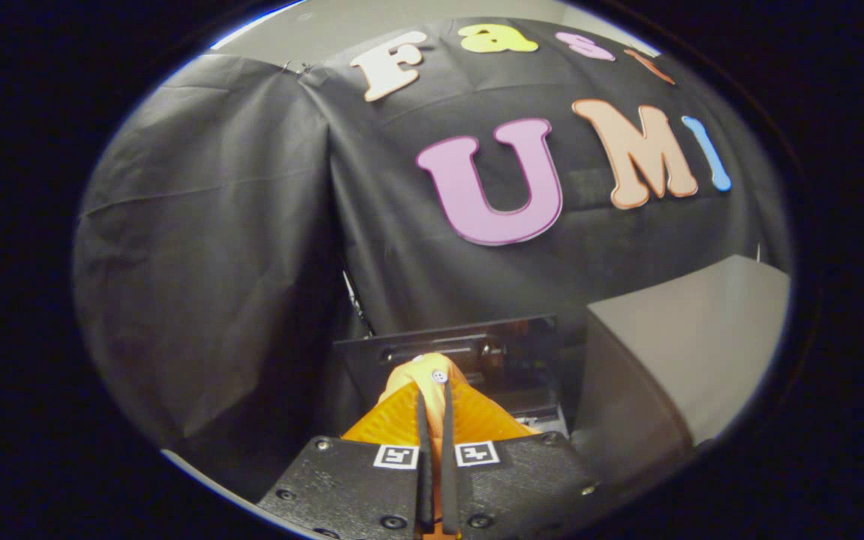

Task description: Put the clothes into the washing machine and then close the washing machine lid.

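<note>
Gripper view: my claw (pixel 433 390) is clamped nearly closed on an orange garment (pixel 409 420), held above the open washing machine (pixel 469 360); loading and lid-closing remain.

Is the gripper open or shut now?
Shut: the gripper has both fingers pressed together on the orange cloth, held up beside the grey box.
</note>
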`<action>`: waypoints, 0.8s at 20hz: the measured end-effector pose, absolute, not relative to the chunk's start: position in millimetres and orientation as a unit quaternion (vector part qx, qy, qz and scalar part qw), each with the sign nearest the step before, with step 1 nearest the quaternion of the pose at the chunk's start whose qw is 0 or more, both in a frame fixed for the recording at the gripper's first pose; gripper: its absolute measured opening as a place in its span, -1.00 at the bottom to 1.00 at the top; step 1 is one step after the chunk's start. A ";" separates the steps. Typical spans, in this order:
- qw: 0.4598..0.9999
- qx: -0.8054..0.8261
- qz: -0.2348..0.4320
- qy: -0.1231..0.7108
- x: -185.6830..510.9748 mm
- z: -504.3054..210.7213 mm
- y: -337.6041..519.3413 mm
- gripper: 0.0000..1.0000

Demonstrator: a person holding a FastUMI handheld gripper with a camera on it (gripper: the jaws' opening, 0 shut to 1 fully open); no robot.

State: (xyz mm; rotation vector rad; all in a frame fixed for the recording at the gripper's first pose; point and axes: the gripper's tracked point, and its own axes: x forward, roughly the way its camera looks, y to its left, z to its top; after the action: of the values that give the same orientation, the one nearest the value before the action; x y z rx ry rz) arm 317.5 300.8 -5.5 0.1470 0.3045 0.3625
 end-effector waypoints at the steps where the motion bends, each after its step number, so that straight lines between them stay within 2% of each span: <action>1: 0.968 0.076 0.182 0.157 319.3 -17.1 306.4 -0.93; 16: 0.959 0.068 0.123 0.247 347.2 -192.2 321.4 -0.92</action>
State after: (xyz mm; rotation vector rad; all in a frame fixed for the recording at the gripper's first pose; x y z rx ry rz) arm 347.2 321.4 -192.2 0.1389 0.5000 0.2496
